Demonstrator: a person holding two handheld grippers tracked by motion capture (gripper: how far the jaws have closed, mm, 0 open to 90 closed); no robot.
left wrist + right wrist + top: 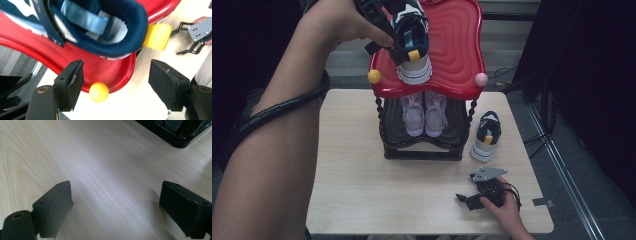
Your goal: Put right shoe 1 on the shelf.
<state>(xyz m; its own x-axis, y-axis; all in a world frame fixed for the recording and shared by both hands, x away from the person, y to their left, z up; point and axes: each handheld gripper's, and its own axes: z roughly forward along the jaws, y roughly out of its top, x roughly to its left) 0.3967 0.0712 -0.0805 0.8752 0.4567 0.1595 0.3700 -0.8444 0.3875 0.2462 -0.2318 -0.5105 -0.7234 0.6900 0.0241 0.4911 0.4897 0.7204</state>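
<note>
A navy and white sneaker (414,40) with a yellow heel tab rests on the red top shelf (457,45) of a shoe rack. My left gripper (394,45) is at its heel side, held up by a hand. In the left gripper view that sneaker (100,25) lies on the red shelf (105,70) just beyond my left gripper (116,67), whose jaws stand wide open and hold nothing. The matching sneaker (486,135) stands on the table right of the rack. My right gripper (464,201) rests open low over the table; its jaws (115,190) frame bare wood.
A pair of pink shoes (424,112) sits on the black lower shelf (422,150). A yellow ball knob (374,76) and a pink one (481,79) mark the red shelf's front corners. The light wooden table (362,175) has dark floor and cables to its right.
</note>
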